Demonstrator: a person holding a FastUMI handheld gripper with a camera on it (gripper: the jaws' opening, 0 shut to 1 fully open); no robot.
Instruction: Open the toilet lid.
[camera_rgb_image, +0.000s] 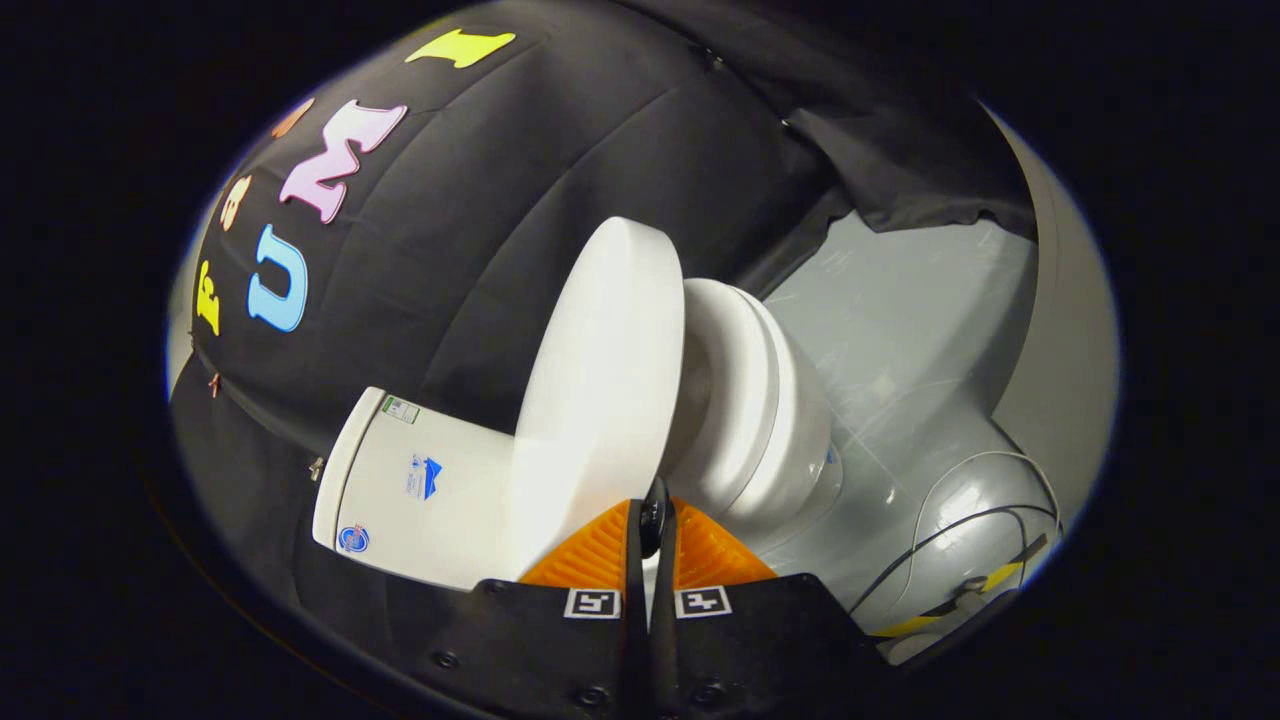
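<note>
Toilet lid (600, 390) stands raised, swung well up off the seat (735, 390) and reaching back toward the cistern (420, 490), though whether it touches the cistern cannot be told. The whole toilet appears tilted in this view. The lid is white, with a rounded rim, and its outer face is turned toward the cistern, while its inner side faces the seat. The seat, also white, lies on the bowl (800, 430) just beside the lid, and the dark opening of the bowl shows in the gap between lid and seat.

The hand-held gripper (655, 520) sits at the near edge of the lid, where the lid's lower rim comes down toward the seat. Its two fingers (600, 555) are drawn together with only a thin slit between them, and a small dark part shows right at the tips. Whether the fingers pinch the lid's rim or merely rest against it cannot be told.

The cistern, on the far side of the lid from the seat, carries a few small stickers. Beyond the bowl lies a pale grey floor (900, 330), with thin cables (960, 500) looping across it. Black cloth (560, 170) hangs behind the toilet.
</note>
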